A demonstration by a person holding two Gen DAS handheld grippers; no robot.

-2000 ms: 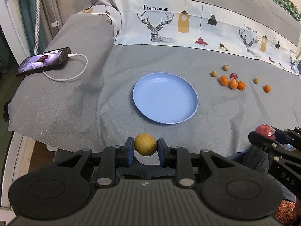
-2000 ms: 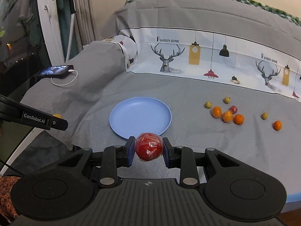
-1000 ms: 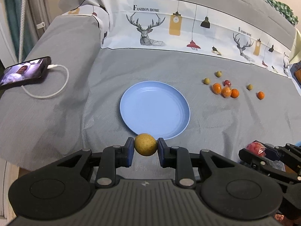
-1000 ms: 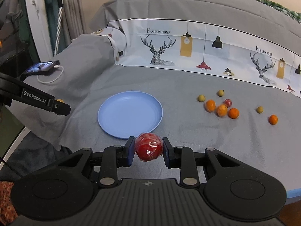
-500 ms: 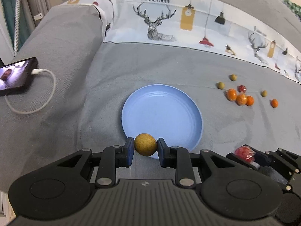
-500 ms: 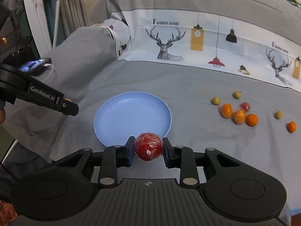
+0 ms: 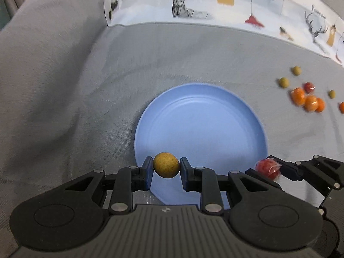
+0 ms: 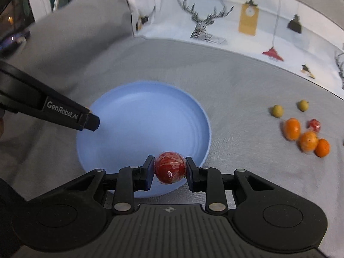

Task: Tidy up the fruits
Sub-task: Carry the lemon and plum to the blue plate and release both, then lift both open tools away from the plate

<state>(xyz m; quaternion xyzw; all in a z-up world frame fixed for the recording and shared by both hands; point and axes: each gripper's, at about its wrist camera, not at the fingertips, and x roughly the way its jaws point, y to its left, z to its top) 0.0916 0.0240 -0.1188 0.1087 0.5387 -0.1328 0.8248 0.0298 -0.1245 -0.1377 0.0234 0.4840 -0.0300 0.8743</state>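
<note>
A speckled yellow fruit [image 7: 166, 165] is pinched between the blue pads of the left gripper [image 7: 166, 167], whose jaws are drawn in only as far as the fruit's width allows. The fruit is held over the near rim of the blue plate [image 7: 215, 99], which lies empty on the grey cloth [image 7: 86, 75]. A red fruit [image 8: 170, 167], glossy as if wrapped in film, is gripped the same way by the right gripper [image 8: 170, 169], again with the jaws narrowed just to the fruit, and it too is poised above the plate's near edge.

Both fruits appear to be held by their widest part, presumably so that the round shapes cannot roll out of the pads. The two tools are brought in from opposite sides of the plate, so that, it is judged, neither drop is blocked by the other; from the left wrist view the right gripper's tip is seen just beside the plate's right edge.

The remaining fruits [image 8: 305, 137], orange, greenish-yellow and one small red, are left in a loose cluster on the cloth well to the right of the plate. A deer-print fabric [image 8: 204, 28] is draped behind. The plate is taken to be the collection point, with release of both fruits the step in hand.
</note>
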